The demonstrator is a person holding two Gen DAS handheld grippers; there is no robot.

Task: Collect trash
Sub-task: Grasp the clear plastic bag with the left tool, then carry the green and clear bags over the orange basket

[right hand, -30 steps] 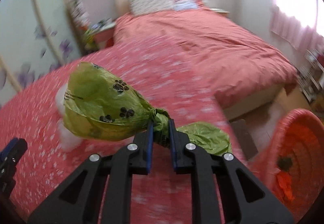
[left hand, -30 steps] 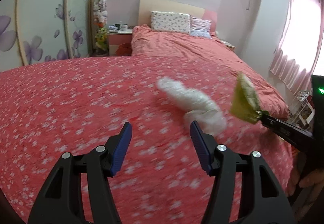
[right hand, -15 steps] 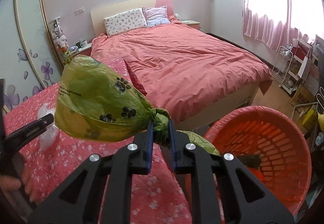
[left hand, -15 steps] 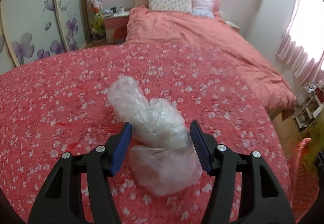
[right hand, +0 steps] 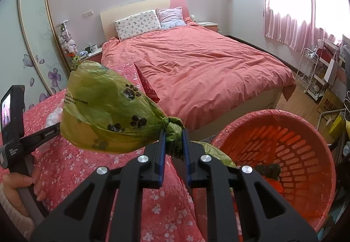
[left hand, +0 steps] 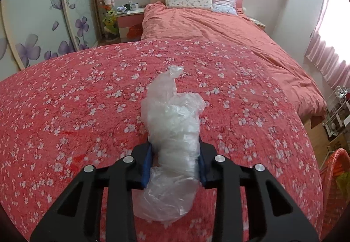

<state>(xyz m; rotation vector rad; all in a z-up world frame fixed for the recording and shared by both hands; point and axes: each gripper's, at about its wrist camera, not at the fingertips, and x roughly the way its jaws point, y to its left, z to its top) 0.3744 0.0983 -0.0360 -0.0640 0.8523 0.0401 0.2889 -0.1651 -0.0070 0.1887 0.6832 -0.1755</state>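
Two bags gripped. Left gripper (left hand: pixel 175 165) jaws closing on clear plastic bag (left hand: pixel 172 132) mid-bedspread (left hand: pixel 65 110); right gripper (right hand: pixel 172 154) clamped on green bag (right hand: pixel 105 110) knot, probably above orange basket (right hand: pixel 284 154) rim for dropping.

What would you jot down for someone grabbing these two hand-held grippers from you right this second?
Left gripper: jaws closing around the crumpled clear plastic bag, which lies on the flowered red bedspread; pads already against its sides.
Right gripper: shut on the knot of the green paw-print bag, held in the air beside the orange basket.
Done: green bag picked up and brought near the basket, which already holds some scraps.
Left: drop the green bag into the basket, then lift the clear bag and put it in too.
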